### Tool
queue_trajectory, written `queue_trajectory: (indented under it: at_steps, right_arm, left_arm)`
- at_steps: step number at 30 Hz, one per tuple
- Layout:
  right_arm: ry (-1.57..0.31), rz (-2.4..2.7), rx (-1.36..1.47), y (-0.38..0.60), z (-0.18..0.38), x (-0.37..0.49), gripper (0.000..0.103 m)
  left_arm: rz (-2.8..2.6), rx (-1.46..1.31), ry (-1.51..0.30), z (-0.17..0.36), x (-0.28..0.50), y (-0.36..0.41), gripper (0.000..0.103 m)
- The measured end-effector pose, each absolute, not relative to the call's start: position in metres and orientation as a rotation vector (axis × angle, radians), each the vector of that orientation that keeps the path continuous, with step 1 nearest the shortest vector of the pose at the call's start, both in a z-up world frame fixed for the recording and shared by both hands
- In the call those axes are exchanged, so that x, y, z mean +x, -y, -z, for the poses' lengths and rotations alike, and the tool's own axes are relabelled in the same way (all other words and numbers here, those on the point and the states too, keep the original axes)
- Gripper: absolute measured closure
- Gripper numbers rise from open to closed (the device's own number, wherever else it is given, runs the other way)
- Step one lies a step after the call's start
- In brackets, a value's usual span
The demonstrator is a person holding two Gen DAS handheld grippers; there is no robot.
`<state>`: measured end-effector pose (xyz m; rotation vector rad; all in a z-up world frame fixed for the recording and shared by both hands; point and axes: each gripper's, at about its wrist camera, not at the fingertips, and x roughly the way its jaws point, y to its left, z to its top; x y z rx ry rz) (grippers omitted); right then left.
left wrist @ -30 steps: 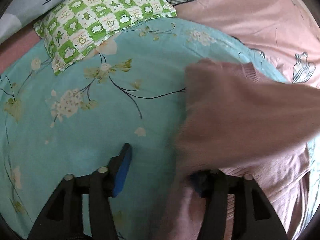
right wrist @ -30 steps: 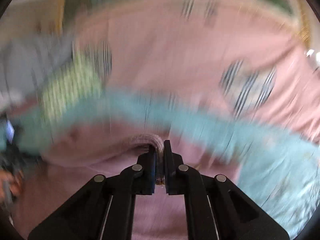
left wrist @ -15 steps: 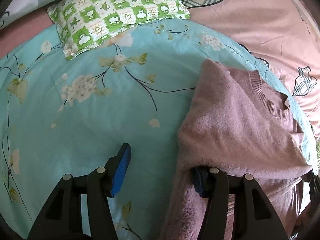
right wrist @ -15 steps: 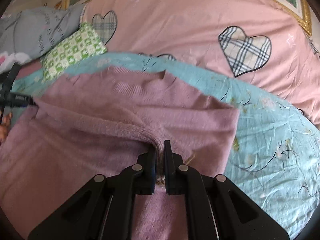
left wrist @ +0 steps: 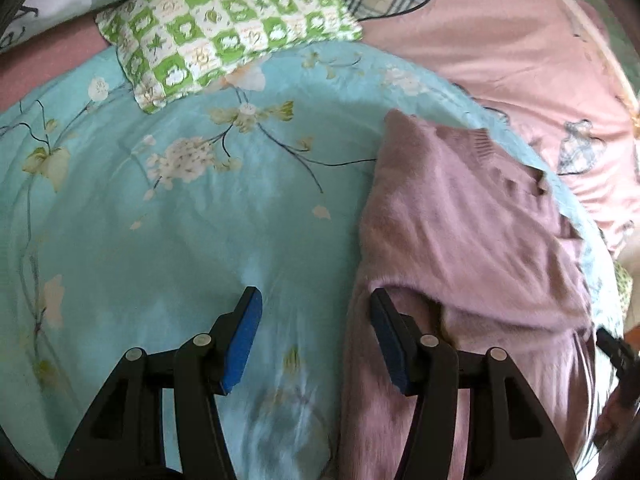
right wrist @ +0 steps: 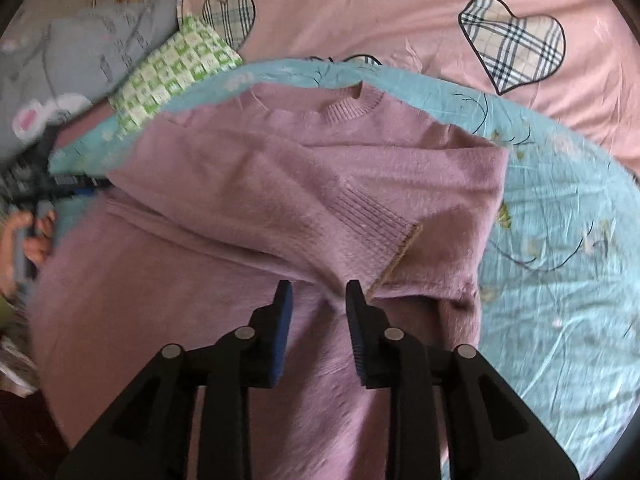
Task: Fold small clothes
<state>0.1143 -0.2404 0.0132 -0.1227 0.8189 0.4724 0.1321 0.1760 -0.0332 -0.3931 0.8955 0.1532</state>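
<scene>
Though one sleeve has been laid across the sweater (right wrist: 248, 184), with its ribbed cuff (right wrist: 368, 220) resting on the chest, the fold is judged only partly done: the other side and the lengthwise fold remain. One sweater is seen, lying on the teal quilt (left wrist: 160, 220) on the bed. Both grippers are counted, each parted and holding nothing: the left gripper (left wrist: 316, 320) beside the sweater's edge, the right gripper (right wrist: 318, 300) just over the body. One checked pillow (left wrist: 224, 28) is seen.
</scene>
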Motion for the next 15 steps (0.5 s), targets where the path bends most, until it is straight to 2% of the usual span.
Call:
queue_trajectory:
  at_steps: [3,5,7,15]
  right_arm:
    - [-0.790,-0.559,-0.047,0.227,-0.035,0.119,0.061]
    - [-0.777,-0.606,-0.004,0.210,-0.046,0.130,0.054]
    - [-0.780,-0.676,0.061,0.182,-0.057,0.152,0.053]
    - [-0.984,-0.883,0.259,0.047,-0.049,0.259,0.052]
  left_arm:
    - [-0.068,-0.429,-0.841,0.020,0.116,-0.175,0.047]
    - [-0.035,-0.440,-0.825,0.014,0.116,-0.173,0.042]
    - [-0.039,-0.413,-0.830,0.011,0.127,-0.168,0.037]
    - [0.010,-0.458,-0.897,0.024,0.179,-0.162,0.036]
